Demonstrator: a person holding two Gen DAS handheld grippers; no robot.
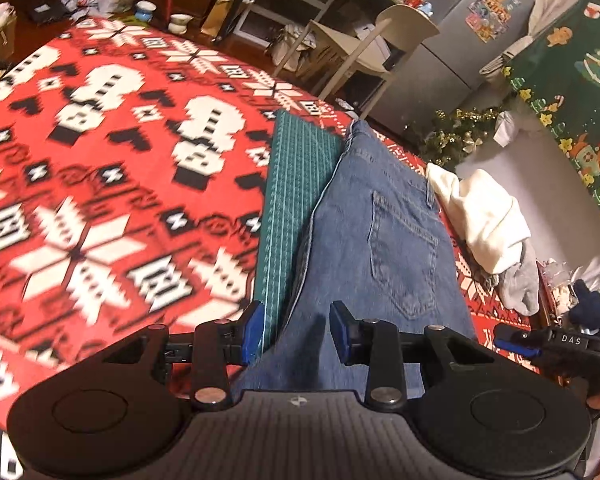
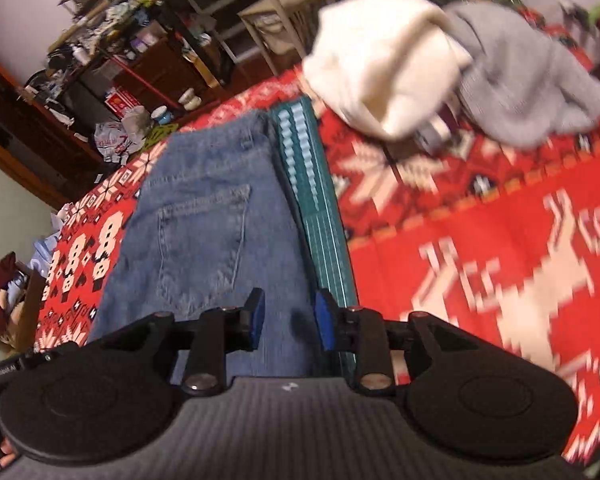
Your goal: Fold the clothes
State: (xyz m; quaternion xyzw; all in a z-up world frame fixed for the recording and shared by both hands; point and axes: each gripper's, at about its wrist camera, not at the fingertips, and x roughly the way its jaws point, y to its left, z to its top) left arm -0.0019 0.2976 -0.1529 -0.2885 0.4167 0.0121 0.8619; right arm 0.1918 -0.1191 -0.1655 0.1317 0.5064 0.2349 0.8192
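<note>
Jeans (image 1: 384,224) lie flat on the green mat (image 1: 296,184) on the red surface (image 1: 100,160), both tongs, left (image 1: 296,334) & right (image 2: 290,326), apart w/ nothing in them, so prob between folds, next move imo: regrip the near edge.

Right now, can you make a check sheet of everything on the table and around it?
Surface: red patterned tablecloth, green cutting mat on it.
Job's things: blue jeans lying flat over the mat, back pocket up; cream garment and grey garment heaped beside it.
Clutter: two small pots at the far edge.
Grippers: left gripper and right gripper open above the jeans, holding nothing.
Cables: nothing seen.
Surroundings: white chair, crowded shelves, fridge.
</note>
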